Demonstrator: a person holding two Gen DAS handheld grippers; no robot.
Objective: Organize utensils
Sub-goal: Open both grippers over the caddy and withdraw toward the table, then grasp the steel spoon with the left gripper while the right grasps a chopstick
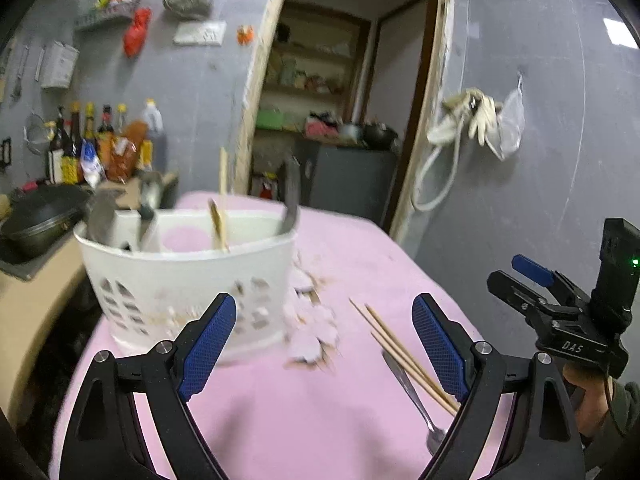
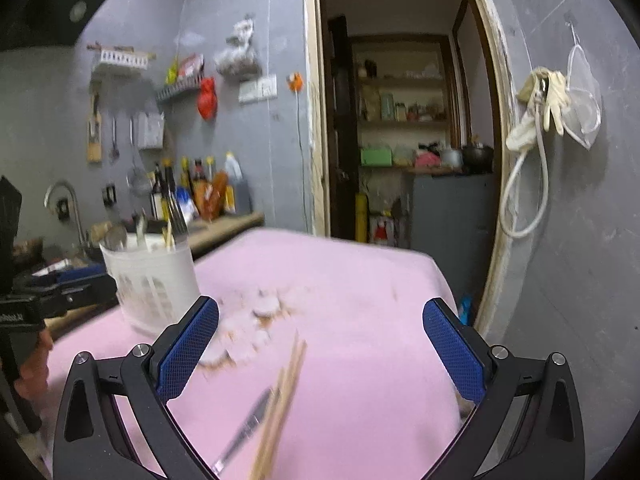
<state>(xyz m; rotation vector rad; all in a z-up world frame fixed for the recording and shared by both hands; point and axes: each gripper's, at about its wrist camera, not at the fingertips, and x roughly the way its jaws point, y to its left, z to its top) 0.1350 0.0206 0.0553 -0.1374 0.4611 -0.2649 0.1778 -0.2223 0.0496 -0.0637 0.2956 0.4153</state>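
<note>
A white slotted utensil holder (image 1: 188, 284) stands on the pink tablecloth (image 1: 280, 420) and holds several utensils, among them spoons and a wooden chopstick. It also shows in the right wrist view (image 2: 152, 280). Wooden chopsticks (image 1: 404, 354) and a metal spoon (image 1: 412, 392) lie loose on the cloth to its right; both show in the right wrist view, chopsticks (image 2: 284, 396) and spoon (image 2: 248, 424). My left gripper (image 1: 324, 344) is open and empty in front of the holder. My right gripper (image 2: 320, 352) is open and empty above the loose utensils; it also shows in the left wrist view (image 1: 520, 276).
A counter on the left carries a dark wok (image 1: 40, 220), sauce bottles (image 1: 84, 144) and a sink tap (image 2: 64, 200). A doorway (image 2: 404, 120) opens behind the table. Gloves and a hose (image 2: 540, 112) hang on the right wall. White patterning (image 1: 312, 320) marks the cloth.
</note>
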